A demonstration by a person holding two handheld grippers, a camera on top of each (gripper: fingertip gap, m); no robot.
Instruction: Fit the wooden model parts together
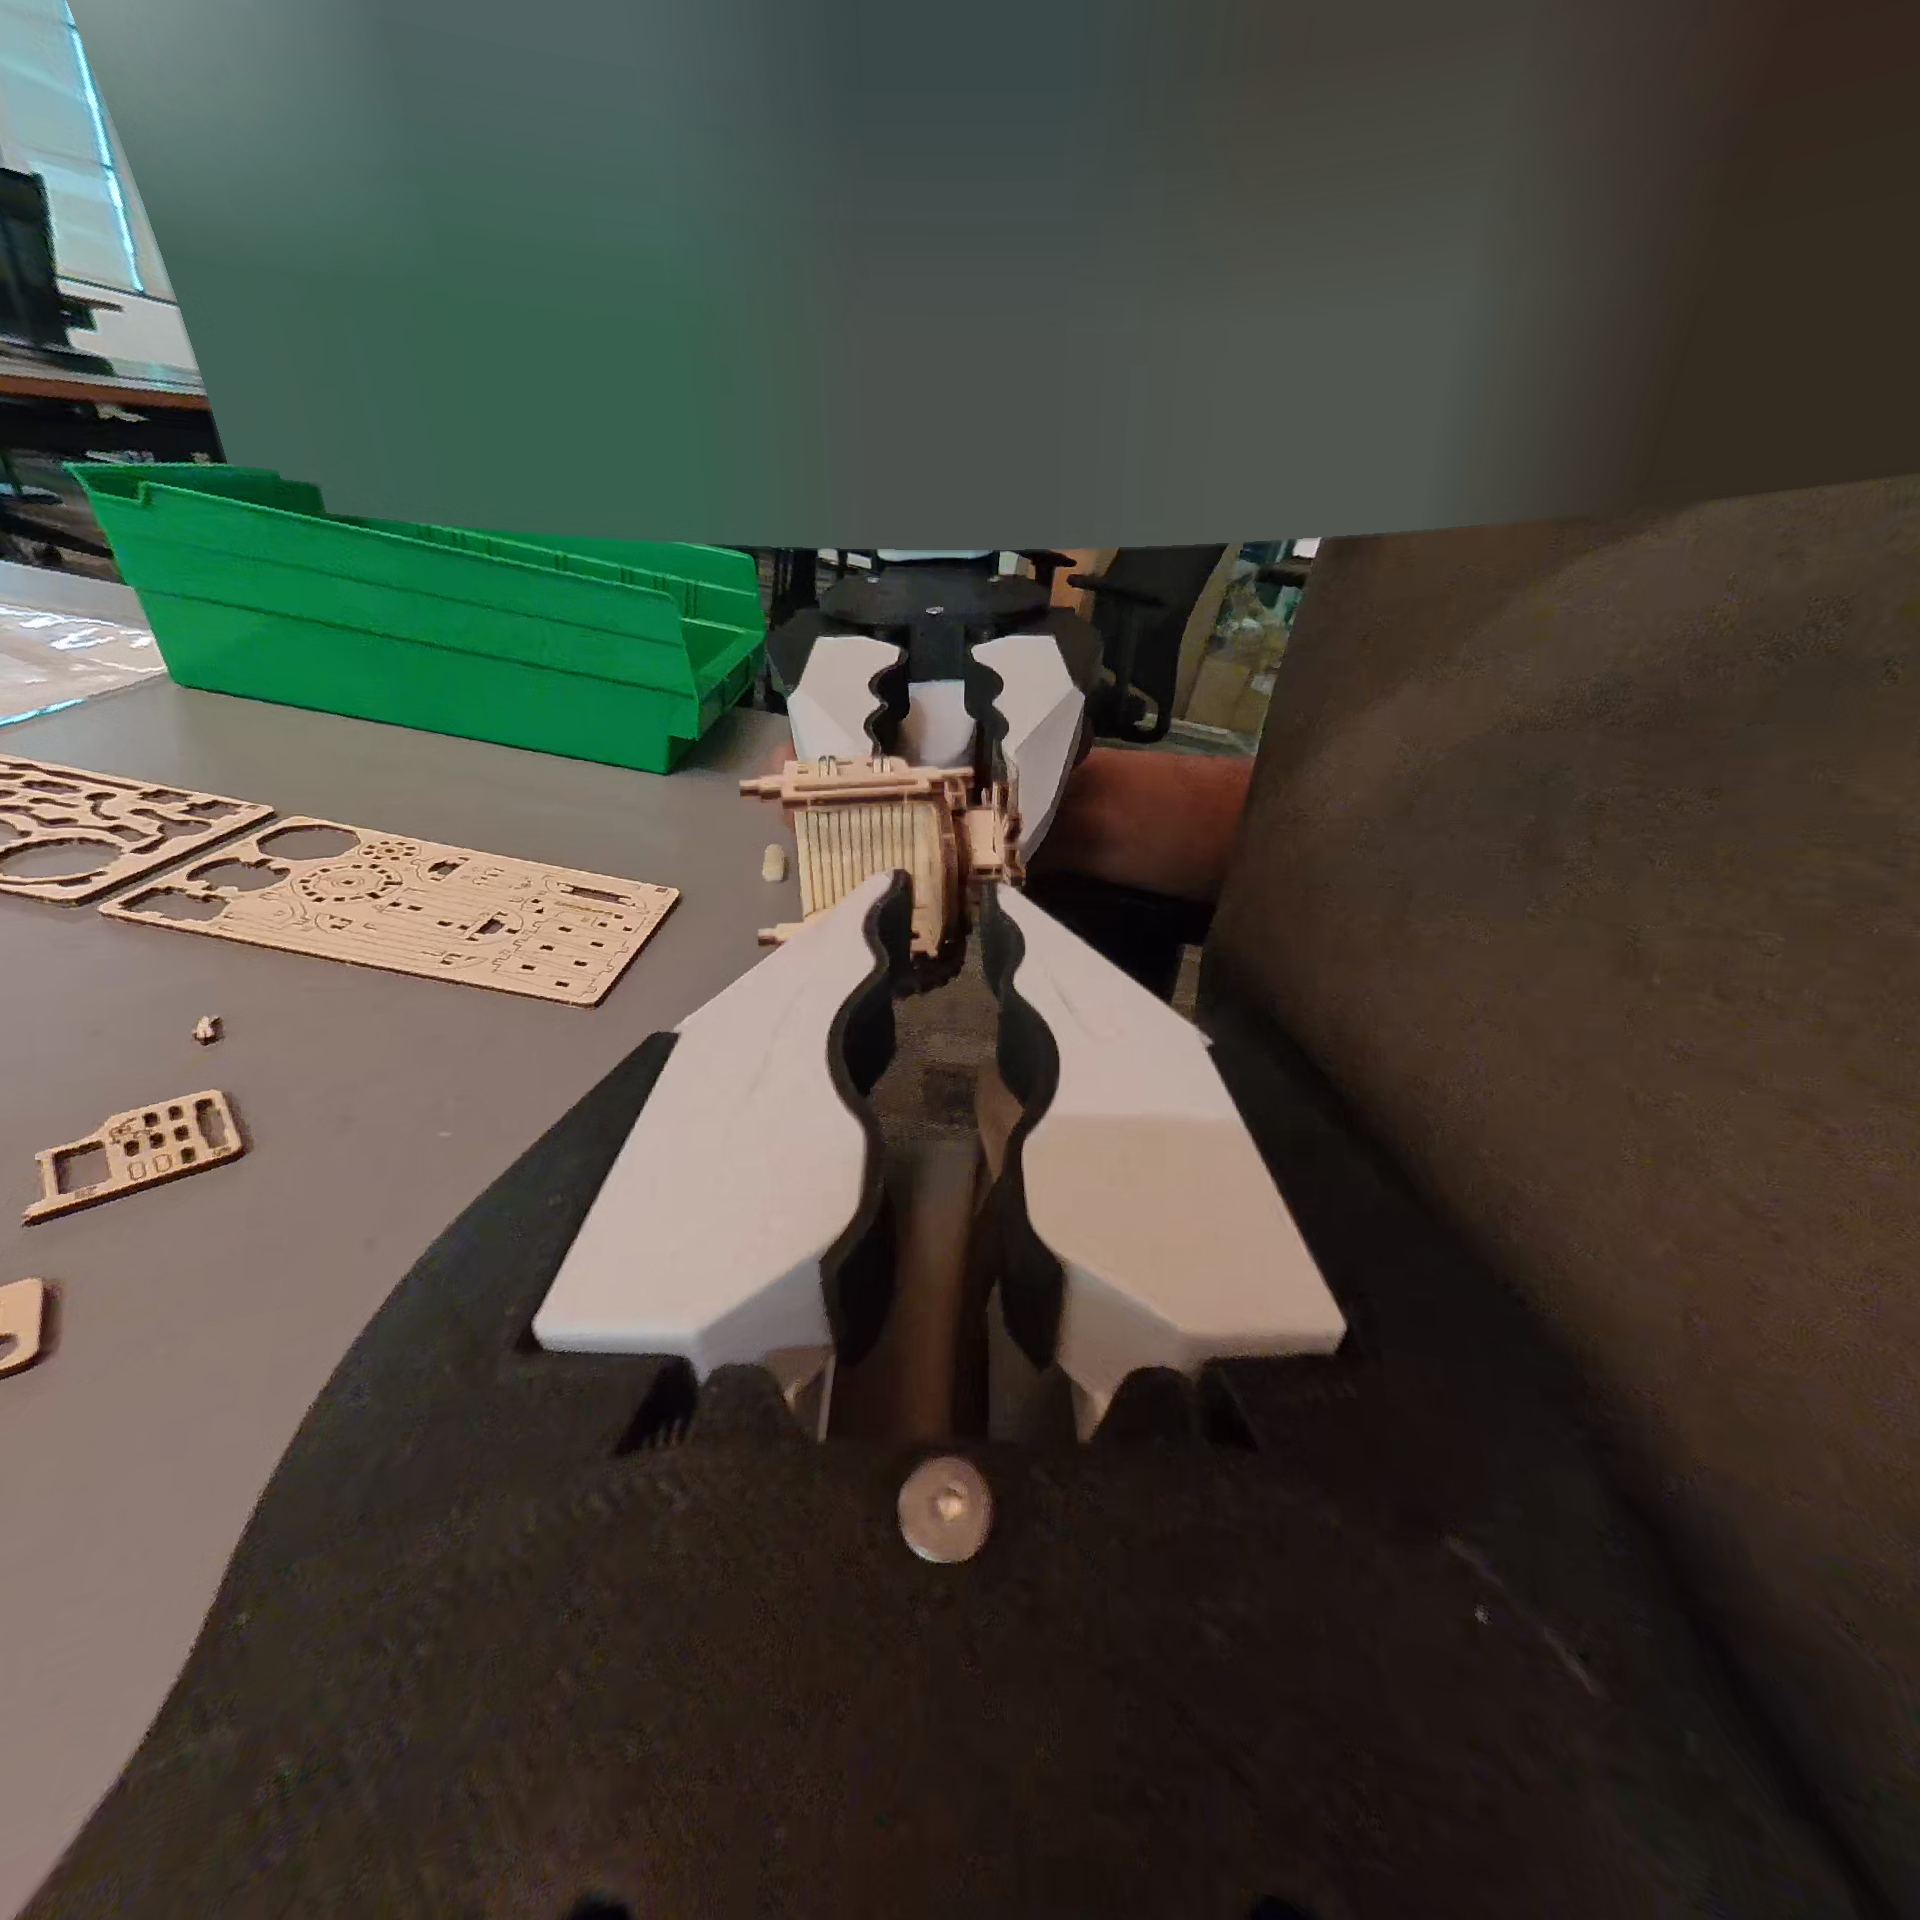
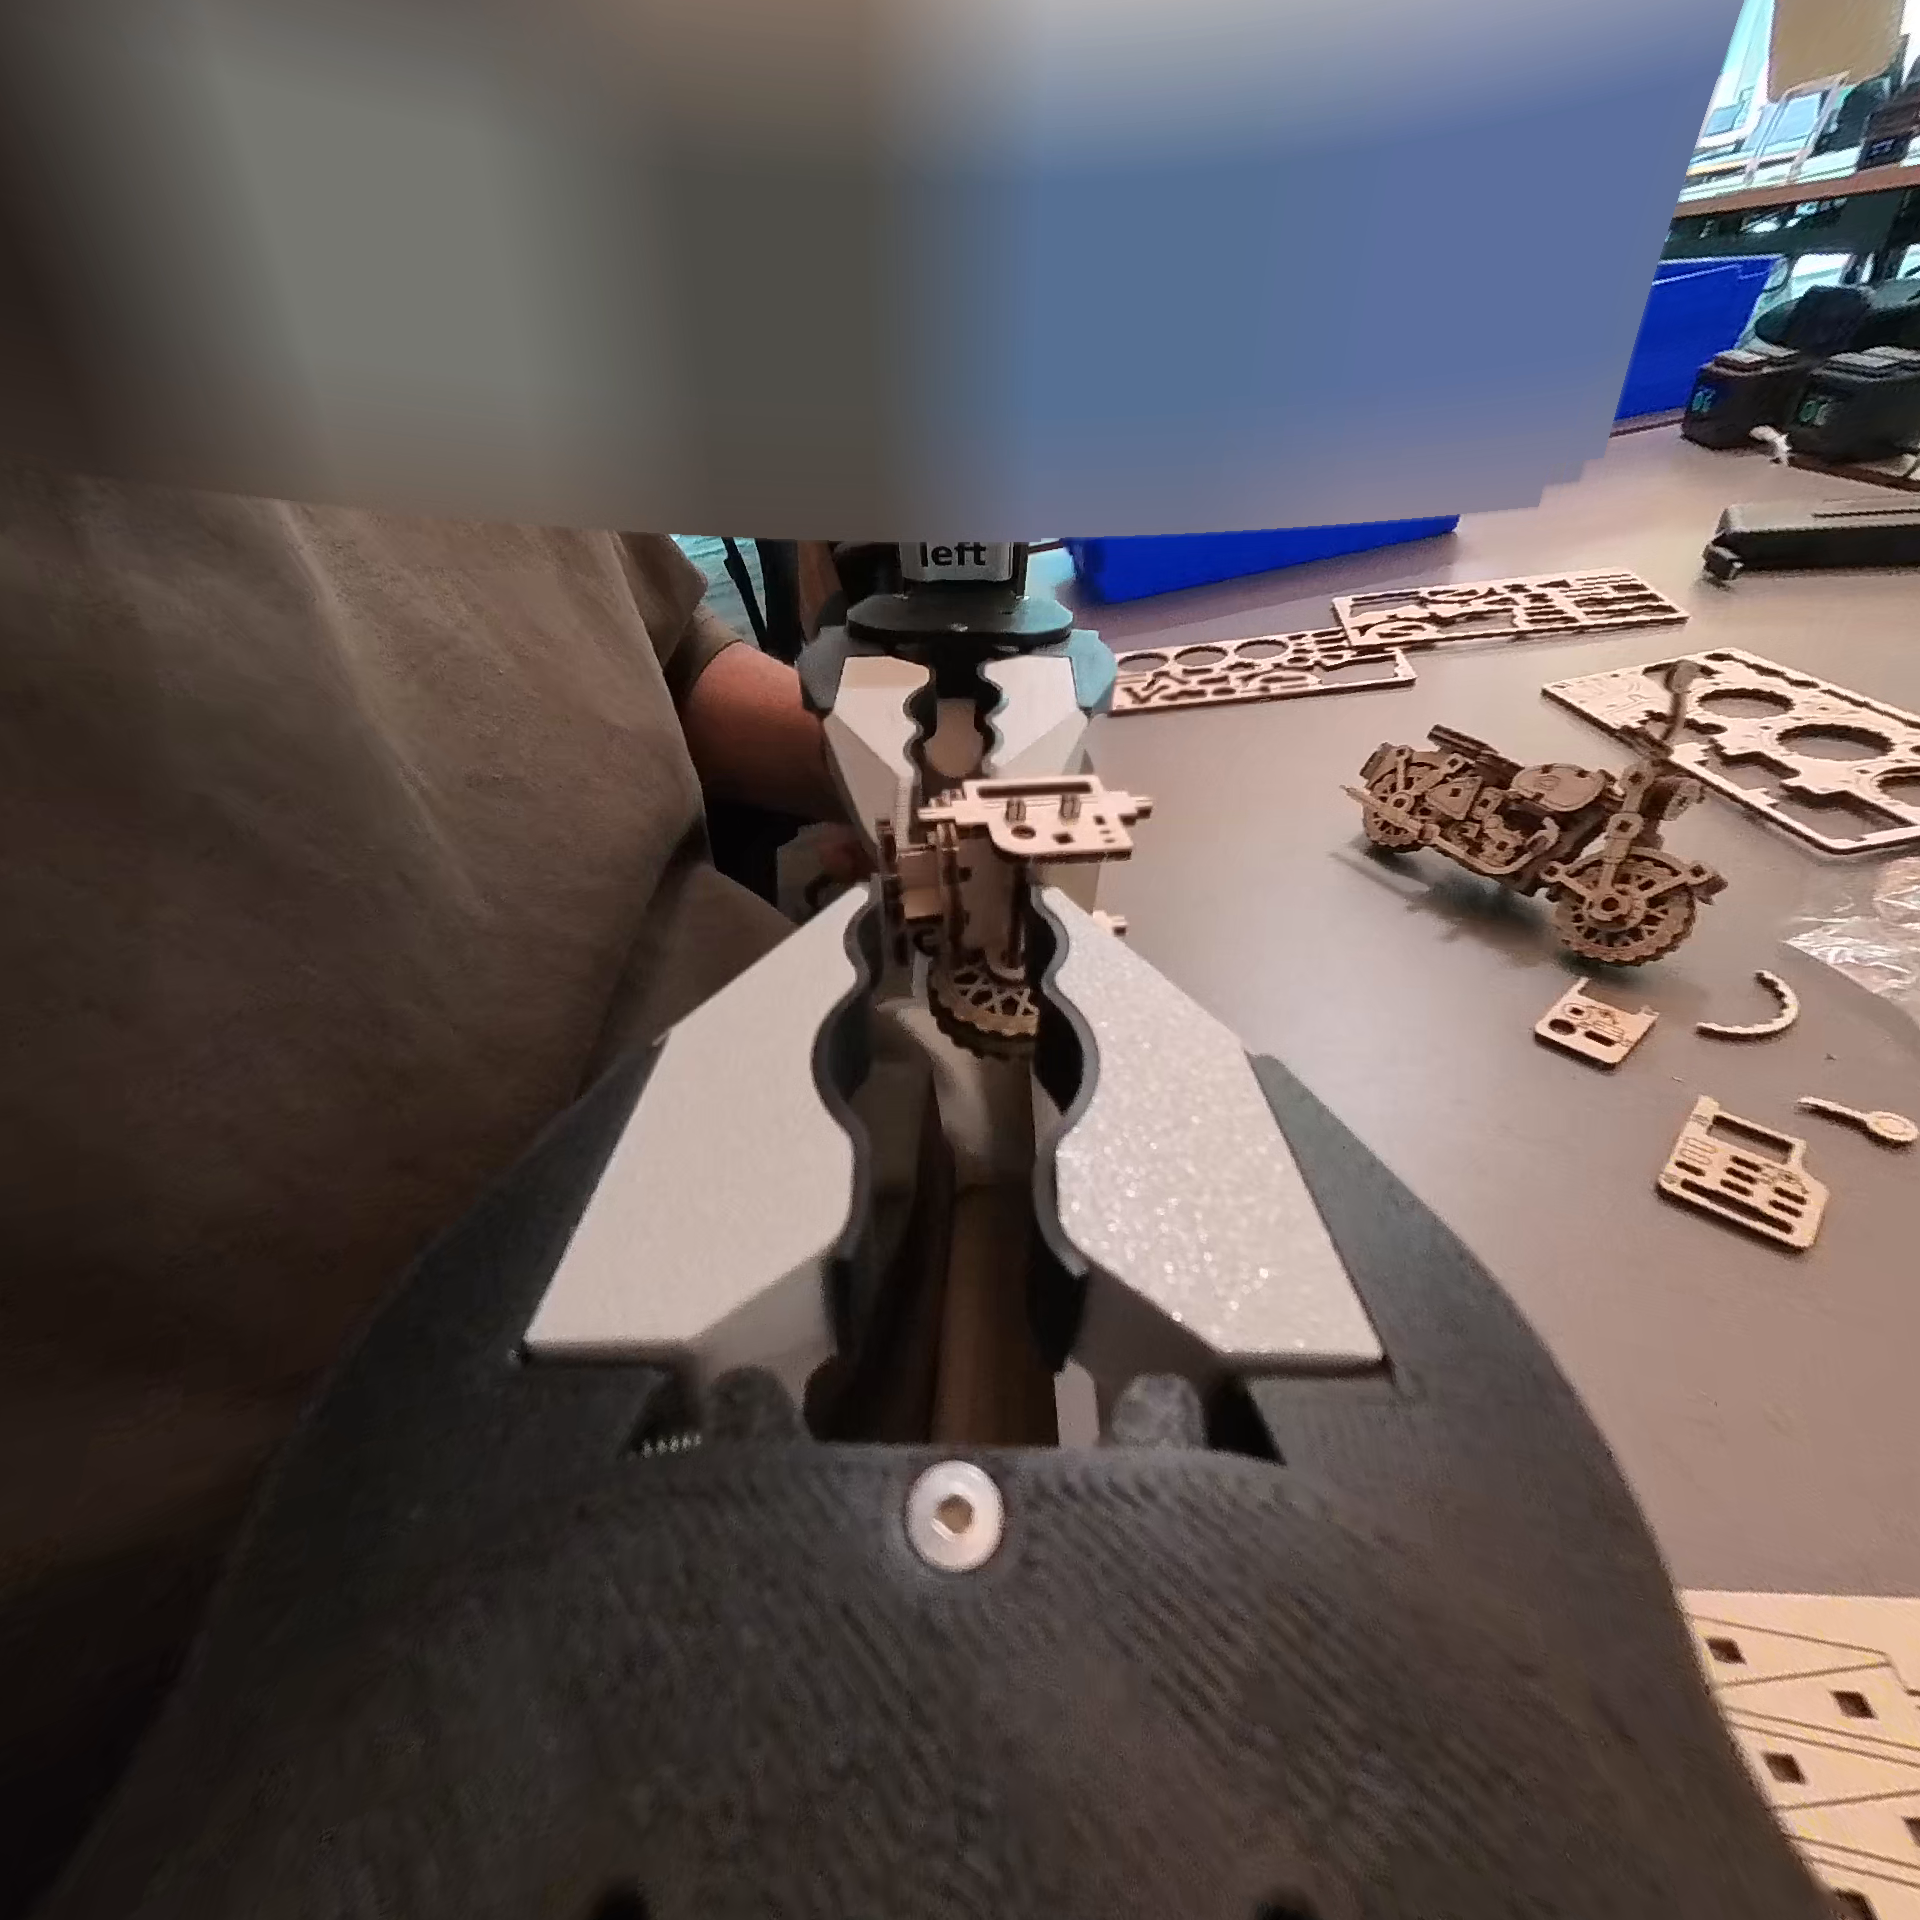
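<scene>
Held in the air, off the grey table [image 1: 312, 1195], between the two grippers that face each other tip to tip: a small wooden sub-assembly [image 1: 883, 852] with a slatted curved panel, a flat slotted plate on top and a toothed wheel [image 2: 982, 1003] below. Left gripper [image 1: 940, 914] pinching the lower part of the sub-assembly, fingers pressed on it from both sides. Right gripper [image 2: 951, 935] closed on the same sub-assembly from the opposite side, the toothed wheel sitting between its fingers. To the left of the sub-assembly in the left wrist view, flat on the table: laser-cut wooden sheets [image 1: 395, 904], a small loose cut-out plate [image 1: 135, 1153], and farther back a green plastic bin [image 1: 436, 634]. To the right of the sub-assembly in the right wrist view: a finished wooden motorcycle model [image 2: 1538, 842] standing on the table, more cut-out sheets [image 2: 1507, 613] behind it, small loose parts [image 2: 1745, 1184] nearer.
</scene>
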